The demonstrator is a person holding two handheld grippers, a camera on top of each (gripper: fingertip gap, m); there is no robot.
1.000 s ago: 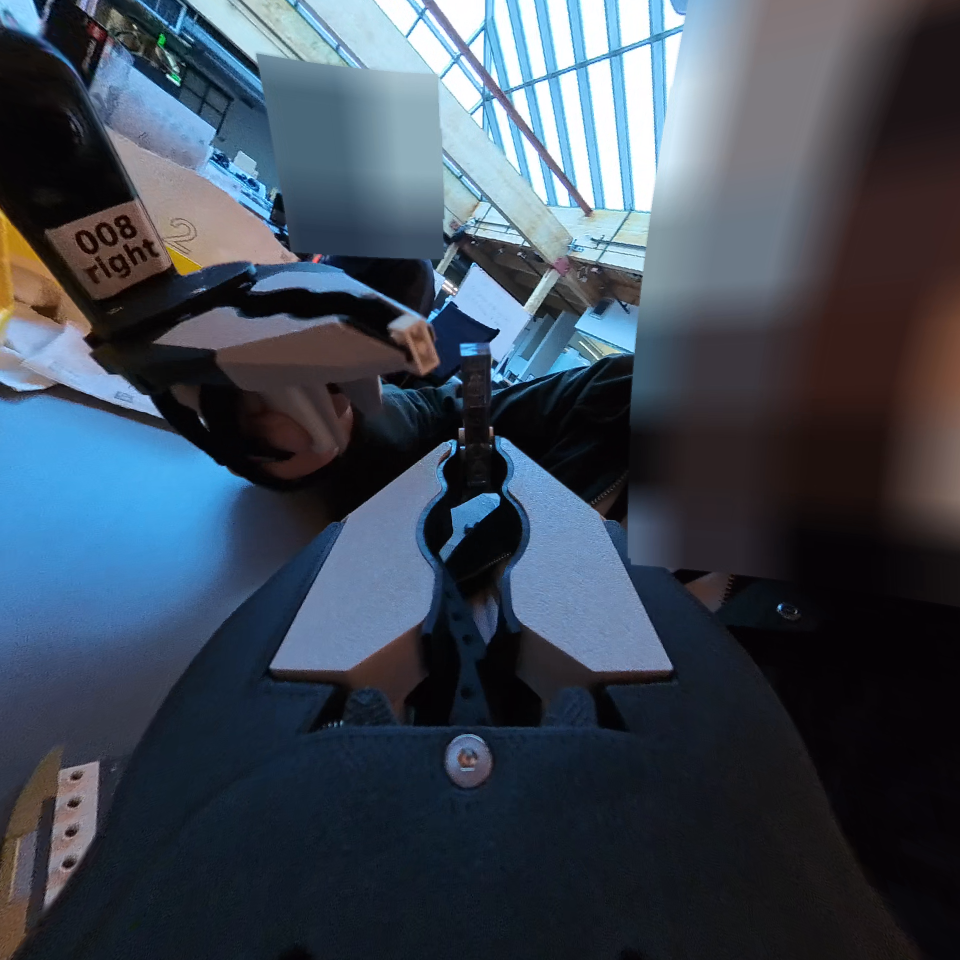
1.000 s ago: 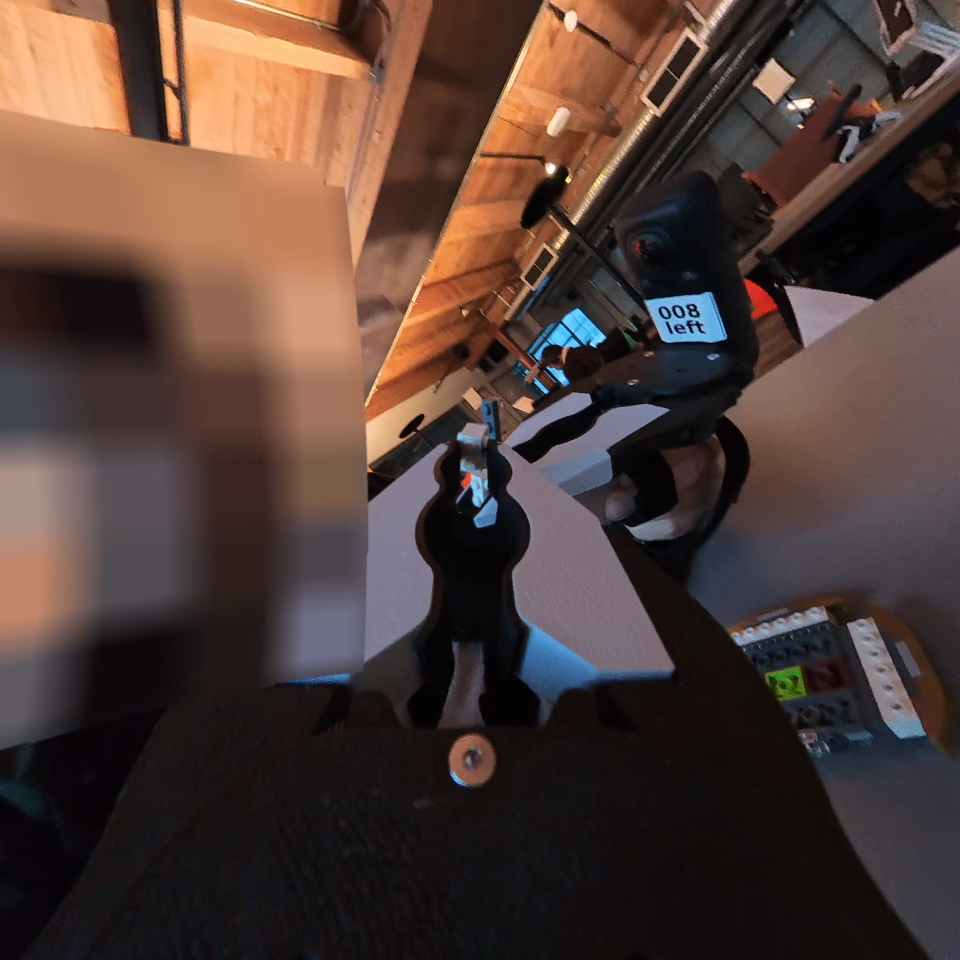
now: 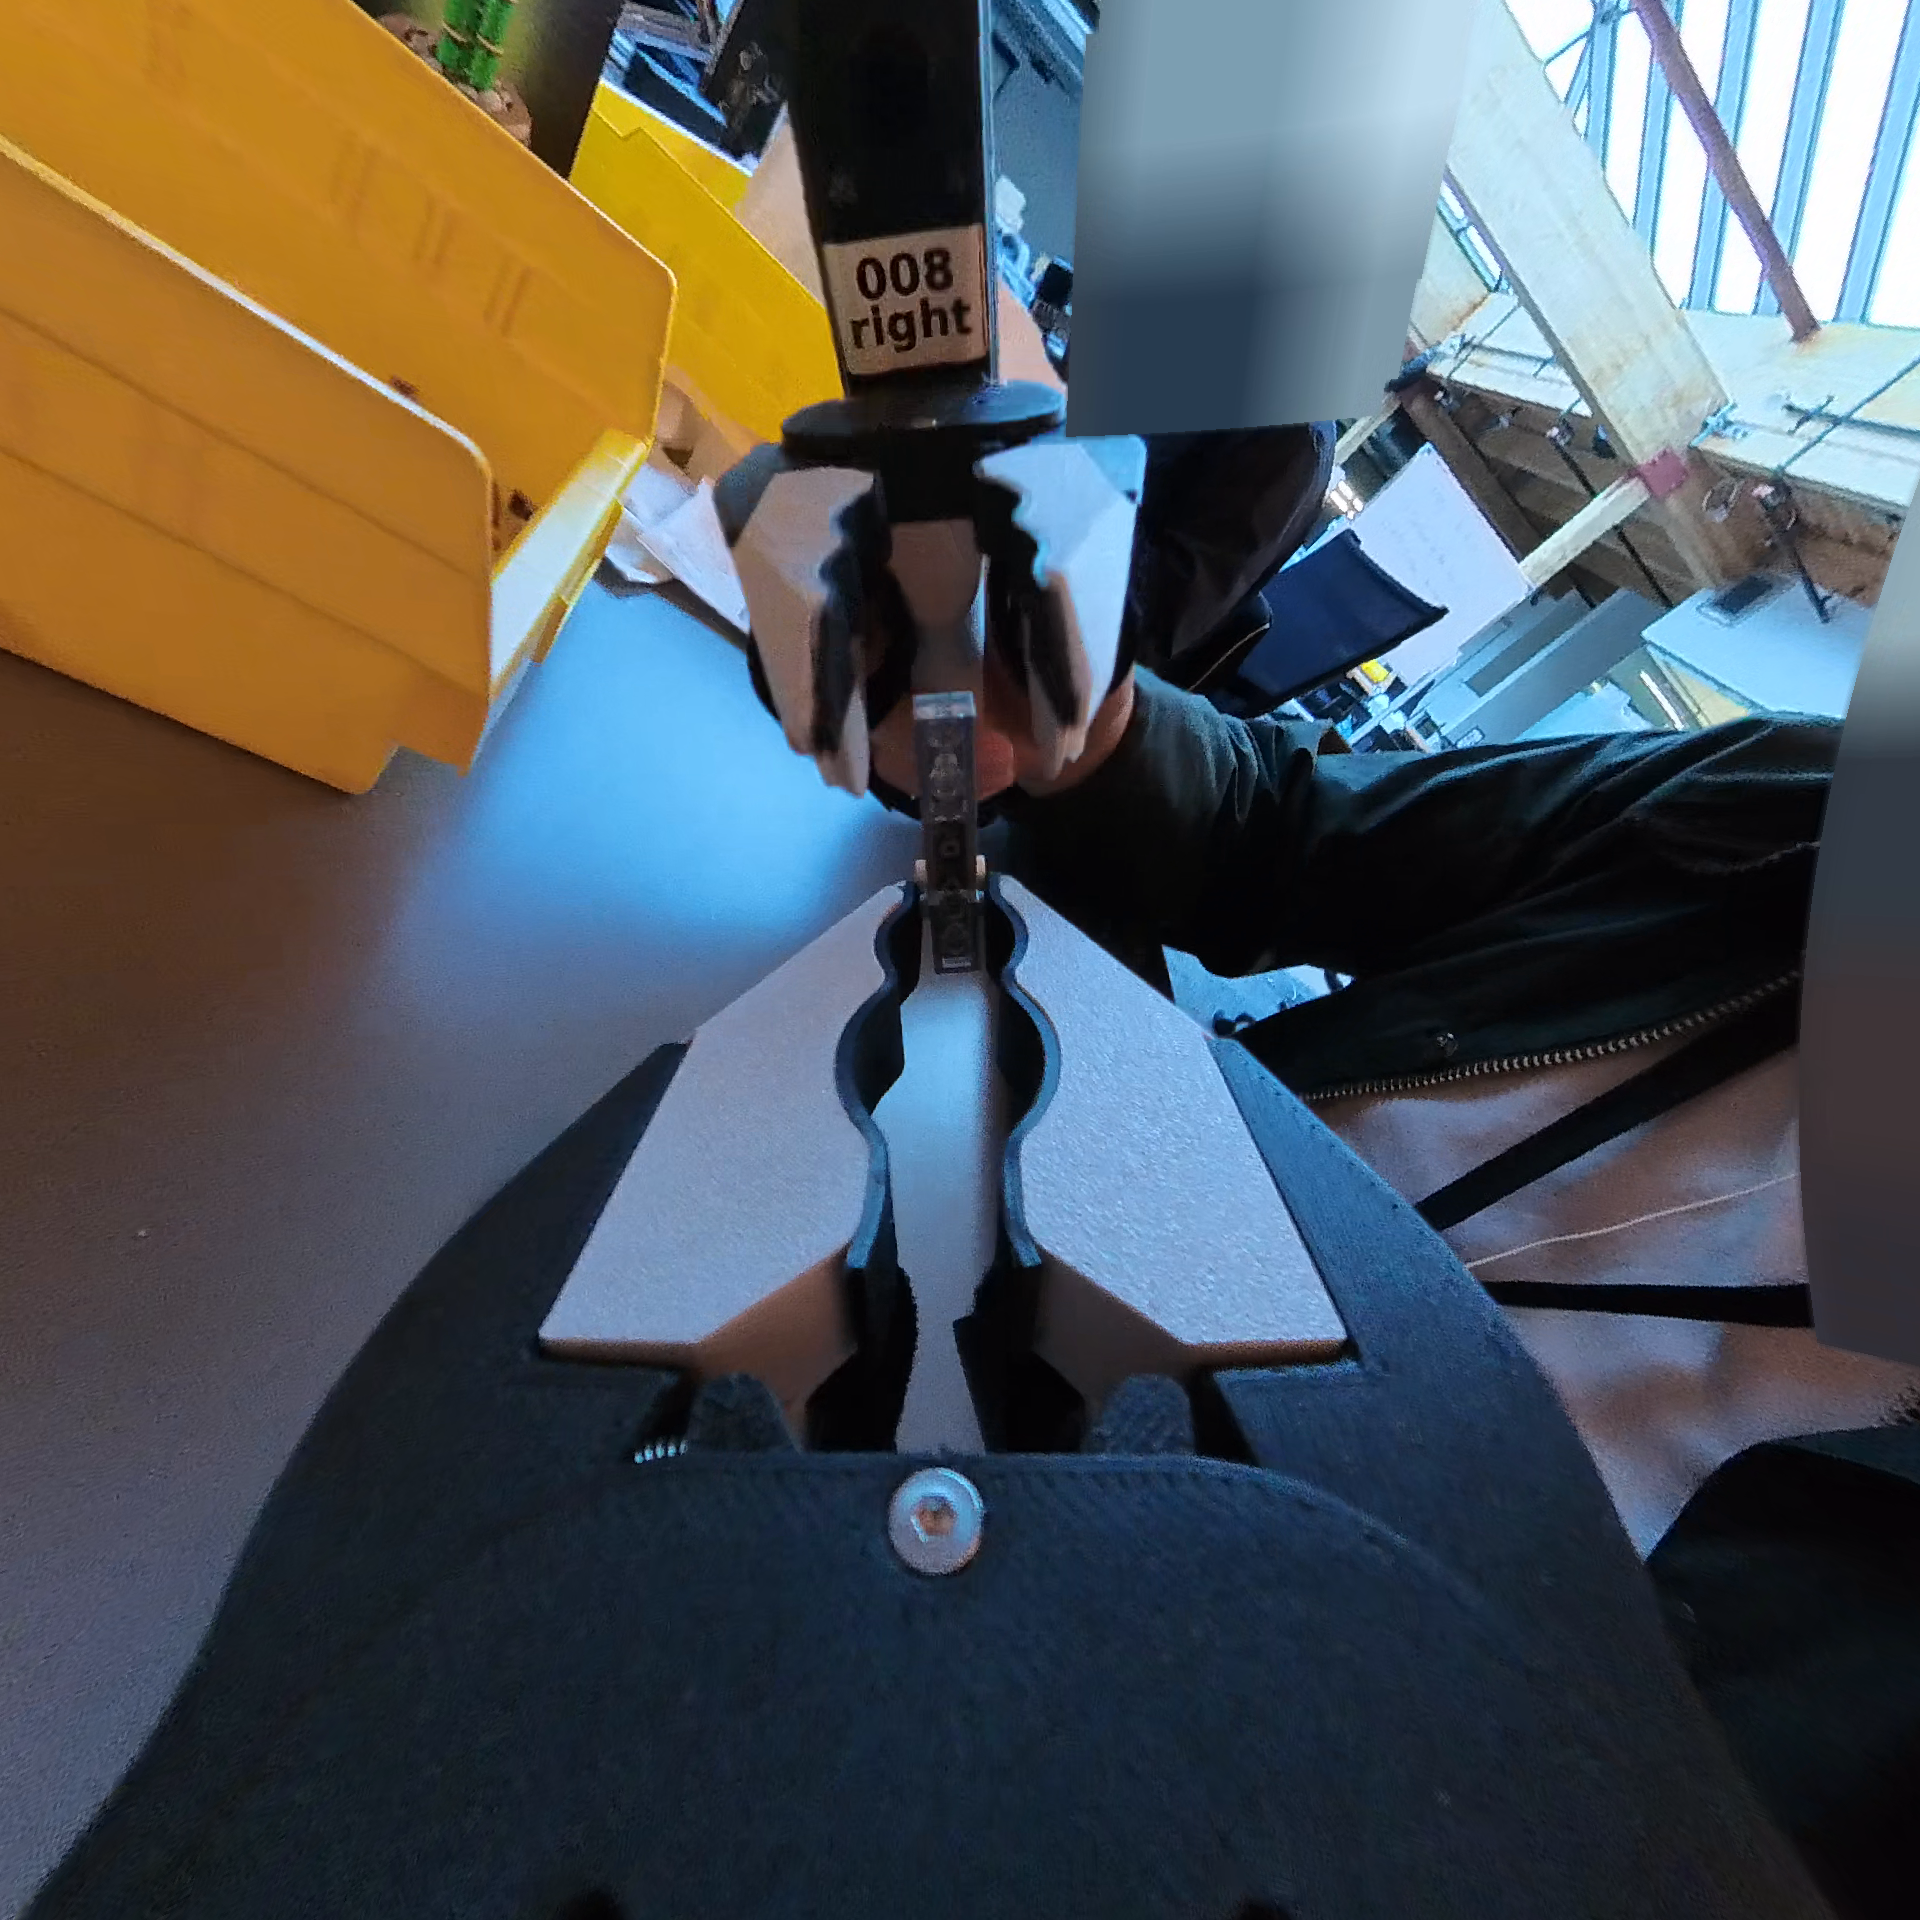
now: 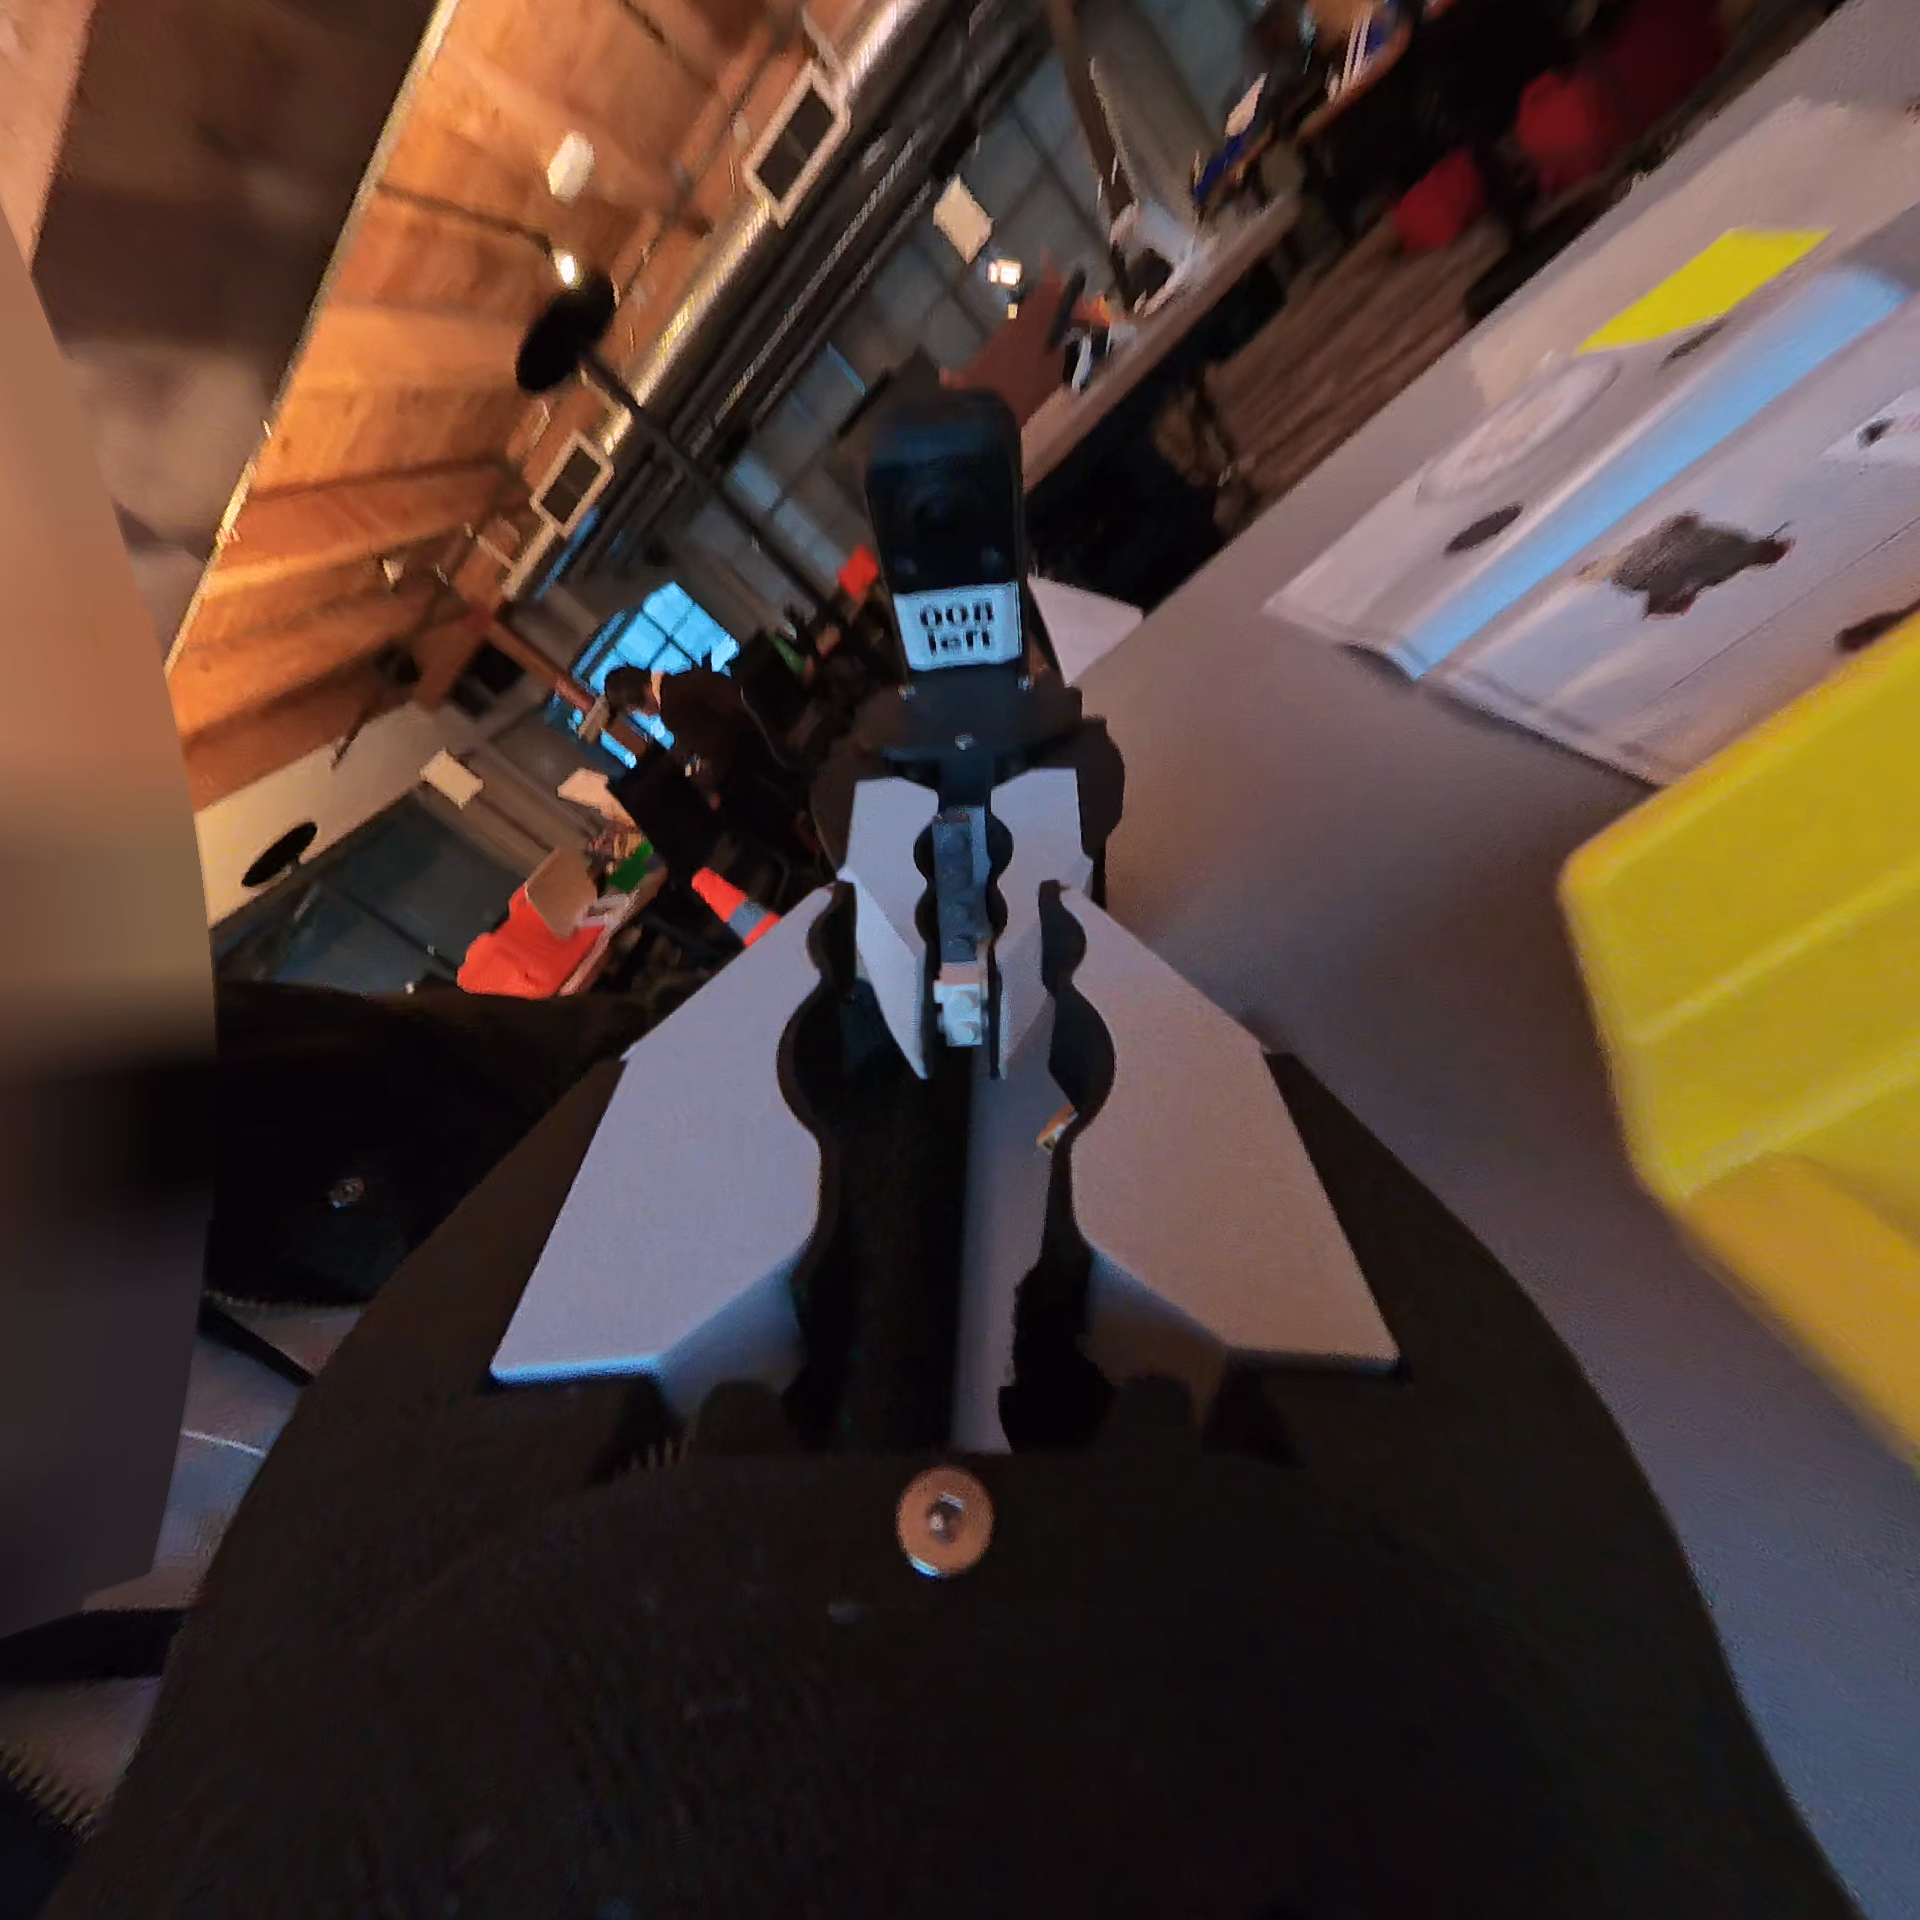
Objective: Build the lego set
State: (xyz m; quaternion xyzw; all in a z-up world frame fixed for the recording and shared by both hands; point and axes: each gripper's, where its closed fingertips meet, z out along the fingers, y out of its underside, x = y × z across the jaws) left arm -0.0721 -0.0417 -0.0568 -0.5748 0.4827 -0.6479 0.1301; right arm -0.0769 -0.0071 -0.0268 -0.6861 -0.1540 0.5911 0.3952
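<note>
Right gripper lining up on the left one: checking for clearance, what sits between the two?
Only the dark lego strip clamped in the left gripper, reaching up between the right gripper's spread jaws; the left wrist view shows it.

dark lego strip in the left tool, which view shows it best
Left wrist view: the dark lego strip is sharp, clamped at the left tool tips and sticking forward. Right wrist view shows it blurred, end-on.

Left tool (image 3: 951, 894) pinches a dark lego strip (image 3: 948, 821); right tool (image 3: 940, 748) gapes opposite.
</note>
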